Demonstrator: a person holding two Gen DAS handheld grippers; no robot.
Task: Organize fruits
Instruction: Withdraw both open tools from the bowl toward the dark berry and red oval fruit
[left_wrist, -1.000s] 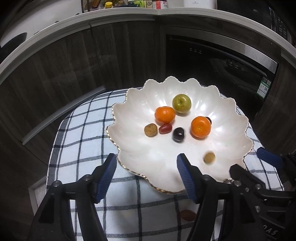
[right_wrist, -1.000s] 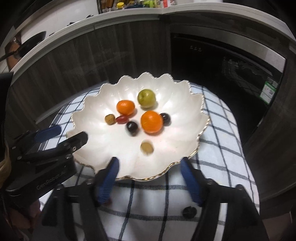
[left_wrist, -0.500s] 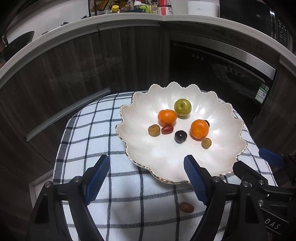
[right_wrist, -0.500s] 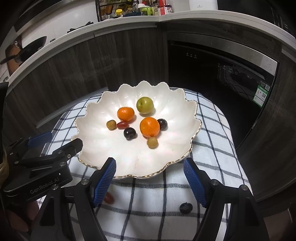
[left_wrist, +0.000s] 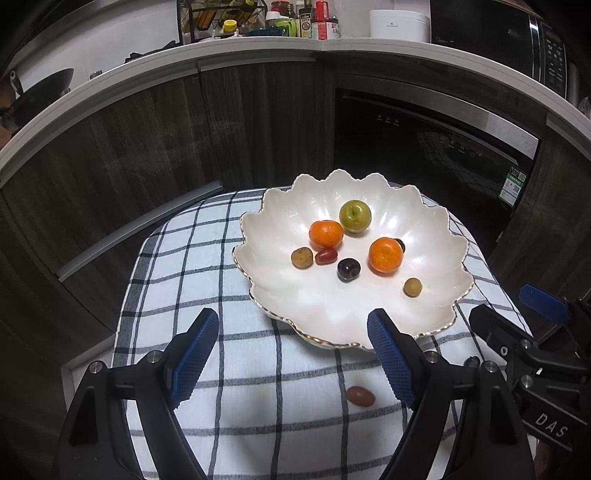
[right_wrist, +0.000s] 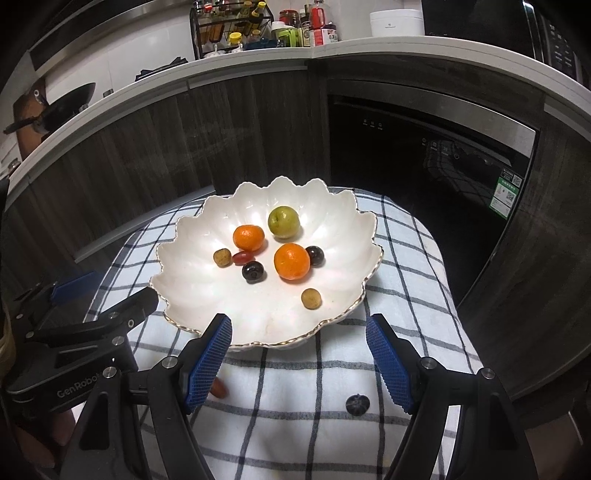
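now both claws sit further back from the white scalloped bowl (left_wrist: 436, 236) than a second ago, and the small tan fruit (left_wrist: 412, 287) that was blurred and rolling near the front rim rests settled inside the bowl, ahead of the right claw (right_wrist: 298, 363). judgement: that drop is complete, so the task moves on to the fruit left on the checkered cloth (left_wrist: 177, 258). the bowl, ahead of both claws, holds a green fruit (left_wrist: 355, 216), two oranges (left_wrist: 385, 255), a red oval fruit (left_wrist: 326, 256), dark round fruits (left_wrist: 348, 270) and two tan ones. the left claw (left_wrist: 291, 354) is spread wide, holds nothing and touches nothing; a reddish oval fruit (left_wrist: 360, 396) lies on the cloth just below and inside its right finger (left_wrist: 389, 356). the right claw is likewise spread wide and empty; a dark round fruit (right_wrist: 357, 404) lies on the cloth between its fingers, nearer the right one. judgement: each loose fruit sits close to one claw, so the next pick calls for a short descent; both are small and round and may roll off the pads
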